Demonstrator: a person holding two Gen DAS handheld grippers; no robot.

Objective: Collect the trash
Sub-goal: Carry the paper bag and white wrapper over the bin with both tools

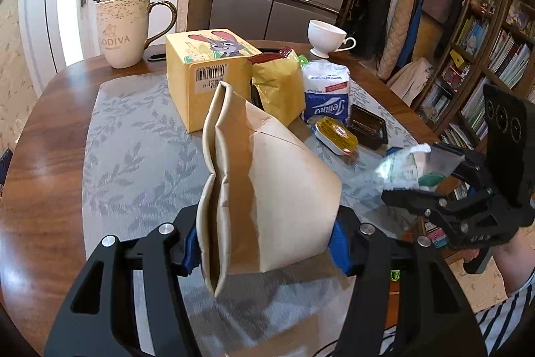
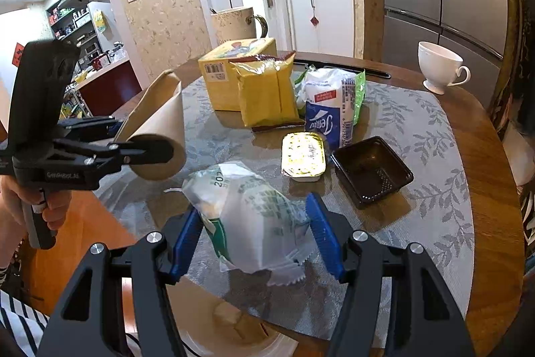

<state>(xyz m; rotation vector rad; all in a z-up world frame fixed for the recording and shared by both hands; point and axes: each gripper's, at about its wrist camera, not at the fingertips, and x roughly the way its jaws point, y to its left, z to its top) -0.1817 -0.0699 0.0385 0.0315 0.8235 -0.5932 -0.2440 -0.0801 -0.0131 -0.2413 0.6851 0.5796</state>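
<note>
Paper bag (image 1: 267, 189) in left claw (image 1: 264, 243), black tray (image 2: 371, 171) empty, foil tub (image 2: 303, 161) sealed

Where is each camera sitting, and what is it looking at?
Left wrist: sits on the left gripper, facing its paper bag and the table; the right gripper and a hand show.
Right wrist: sits on the right gripper, facing its white wrapper; the left gripper shows.
Shared: yellow box, teacup.

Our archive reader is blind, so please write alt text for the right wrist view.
The right gripper holds a white and green plastic wrapper above a grey placemat, while the left gripper lifts a tan paper bag. Behind lie a foil tub and a black tray.
</note>
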